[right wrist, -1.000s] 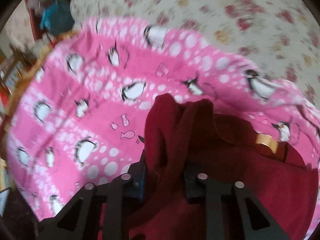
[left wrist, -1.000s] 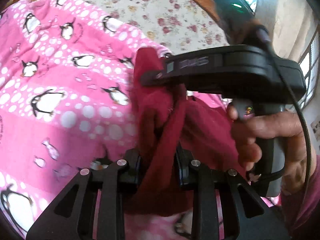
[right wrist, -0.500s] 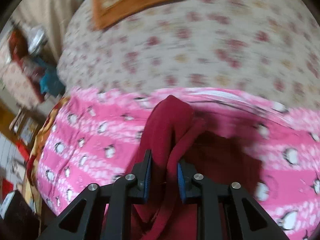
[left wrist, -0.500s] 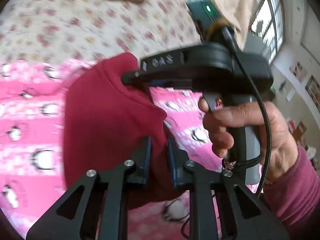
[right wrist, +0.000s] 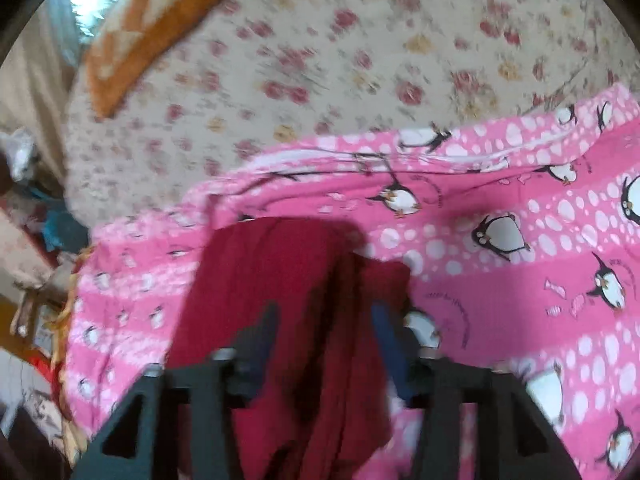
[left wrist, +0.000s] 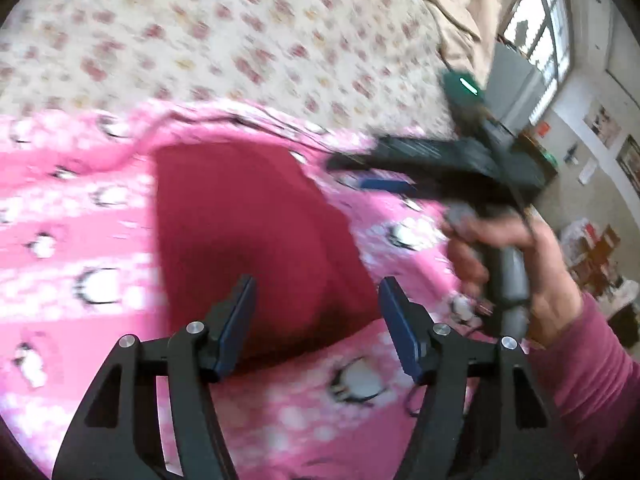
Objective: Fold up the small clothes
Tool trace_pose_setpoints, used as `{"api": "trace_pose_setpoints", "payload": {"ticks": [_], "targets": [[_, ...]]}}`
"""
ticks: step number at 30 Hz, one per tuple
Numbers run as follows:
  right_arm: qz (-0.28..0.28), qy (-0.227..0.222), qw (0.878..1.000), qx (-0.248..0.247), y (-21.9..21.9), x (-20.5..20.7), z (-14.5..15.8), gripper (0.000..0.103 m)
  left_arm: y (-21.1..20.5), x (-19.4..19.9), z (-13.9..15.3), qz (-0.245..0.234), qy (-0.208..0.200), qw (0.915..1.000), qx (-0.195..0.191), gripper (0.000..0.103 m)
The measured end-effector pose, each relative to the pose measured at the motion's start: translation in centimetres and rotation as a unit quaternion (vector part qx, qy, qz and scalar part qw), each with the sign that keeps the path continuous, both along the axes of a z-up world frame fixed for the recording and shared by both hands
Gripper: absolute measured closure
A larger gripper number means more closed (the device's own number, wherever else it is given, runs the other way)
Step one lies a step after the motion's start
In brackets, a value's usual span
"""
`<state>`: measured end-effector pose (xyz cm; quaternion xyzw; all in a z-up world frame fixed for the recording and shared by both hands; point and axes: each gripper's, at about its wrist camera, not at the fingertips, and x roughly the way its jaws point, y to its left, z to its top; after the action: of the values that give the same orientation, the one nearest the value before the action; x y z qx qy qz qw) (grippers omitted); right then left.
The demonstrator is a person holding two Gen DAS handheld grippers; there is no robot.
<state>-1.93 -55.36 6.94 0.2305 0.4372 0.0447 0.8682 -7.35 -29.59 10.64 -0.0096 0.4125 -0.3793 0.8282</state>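
We see a dark red garment (left wrist: 256,236) lying on a pink penguin blanket (left wrist: 72,240), which covers part of a bed with a floral sheet (left wrist: 240,40). The left tongs (left wrist: 316,320) are spread wide and hold nothing; the red cloth lies between and beyond their blue pads. The right tongs (right wrist: 324,344) are also released, with the garment (right wrist: 280,280) under them. An orange cloth (right wrist: 160,16) lies farther away on the bed.
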Motion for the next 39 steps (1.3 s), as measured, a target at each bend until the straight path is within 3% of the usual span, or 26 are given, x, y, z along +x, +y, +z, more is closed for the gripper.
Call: {"api": "trace_pose_setpoints", "payload": {"ticks": [2, 5, 7, 8, 13, 14, 17, 23, 29, 31, 32, 33, 35, 39], "targets": [[0.012, 0.004, 1.0, 0.01, 0.9, -2.1, 0.0, 0.031, 1.6, 0.5, -0.3, 0.032, -0.001, 0.9994, 0.012, 0.04], [0.036, 0.032, 0.999, 0.02, 2.9, -2.8, -1.6, 0.031, 2.9, 1.8, -1.6, 0.077, 0.031, 0.9963, 0.024, 0.04], [0.054, 0.039, 0.998, 0.006, 4.2, -2.6, -2.3, 0.049, 3.5, 1.1, -1.9, 0.085, 0.038, 0.9952, 0.029, 0.04], [0.063, 0.036, 0.997, -0.017, 5.1, -2.6, -2.6, 0.063, 4.1, 0.3, -1.5, 0.086, 0.037, 0.9951, 0.032, 0.04], [0.042, 0.007, 0.996, -0.075, 5.1, -4.0, -0.6, 0.07, 4.2, -1.1, -0.8, 0.085, 0.015, 0.9955, 0.039, 0.04], [0.028, -0.003, 0.996, -0.081, 4.7, -4.7, 0.3, 0.068, 4.3, -1.2, -0.7, 0.087, 0.013, 0.9953, 0.04, 0.04], [0.042, -0.028, 0.998, -0.024, 4.3, -7.0, 1.8, 0.04, 4.3, -1.1, -0.9, 0.09, 0.017, 0.9949, 0.042, 0.04], [0.057, 0.039, 0.995, 0.066, 5.8, -7.7, -2.3, 0.039, 4.0, 0.6, -2.5, 0.106, 0.026, 0.9925, 0.054, 0.04], [0.012, 0.06, 0.995, 0.073, 5.8, -5.1, -4.7, 0.039, 4.2, 2.4, -5.4, 0.116, 0.083, 0.9888, 0.047, 0.04], [0.014, 0.046, 0.996, 0.078, 6.2, -4.5, -4.7, 0.052, 4.2, 2.5, -5.4, 0.116, 0.083, 0.9885, 0.048, 0.04], [0.021, 0.037, 0.997, 0.067, 6.6, -4.3, -4.5, 0.069, 4.1, 2.4, -5.2, 0.116, 0.082, 0.9886, 0.049, 0.04], [0.023, 0.032, 0.998, 0.057, 6.7, -4.3, -4.3, 0.078, 4.1, 2.3, -4.8, 0.115, 0.079, 0.989, 0.049, 0.04], [0.03, 0.011, 0.999, 0.035, 6.7, -5.0, -3.0, 0.088, 4.0, 2.0, -3.9, 0.111, 0.064, 0.9907, 0.047, 0.04], [0.04, -0.027, 0.999, -0.023, 5.9, -7.1, 0.4, 0.091, 3.5, 1.7, -2.6, 0.107, 0.033, 0.9926, 0.046, 0.039]]}}
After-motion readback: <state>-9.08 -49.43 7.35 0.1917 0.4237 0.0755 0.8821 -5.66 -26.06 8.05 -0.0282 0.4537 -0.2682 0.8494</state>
